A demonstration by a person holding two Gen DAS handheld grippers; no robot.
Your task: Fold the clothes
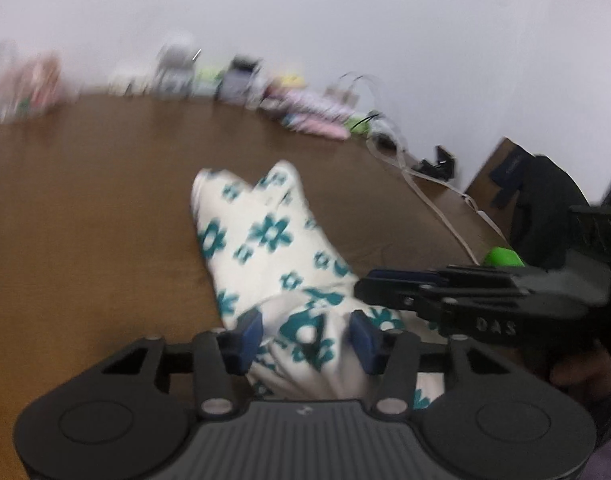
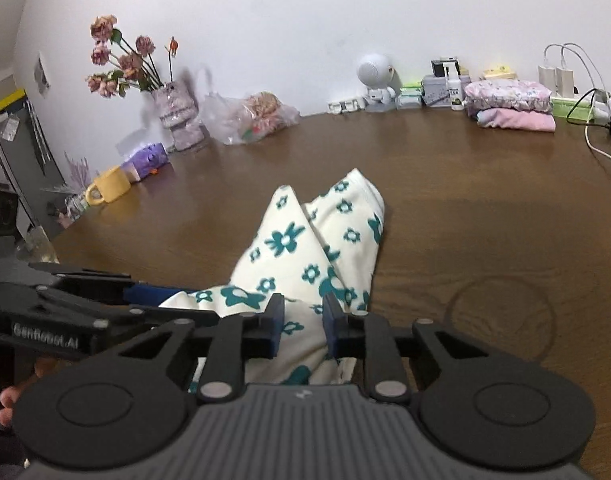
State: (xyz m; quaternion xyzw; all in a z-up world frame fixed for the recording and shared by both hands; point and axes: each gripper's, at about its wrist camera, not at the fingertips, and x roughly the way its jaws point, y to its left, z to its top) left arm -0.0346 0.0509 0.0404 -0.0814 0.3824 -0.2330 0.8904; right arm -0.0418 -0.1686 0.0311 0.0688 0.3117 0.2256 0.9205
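Mid-fold: floral garment (image 2: 325,240) apparently pinched by left gripper (image 1: 307,338) and right gripper (image 2: 303,326); next, lowering flat onto table (image 2: 465,200).

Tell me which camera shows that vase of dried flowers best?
The right wrist view: the vase of dried flowers stands sharp at the table's far left edge, stems and blooms distinct. In the left wrist view that end is only motion blur, so no vase is recognisable.

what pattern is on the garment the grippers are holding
Cream-white garment with teal flower prints; clearest in the right wrist view.
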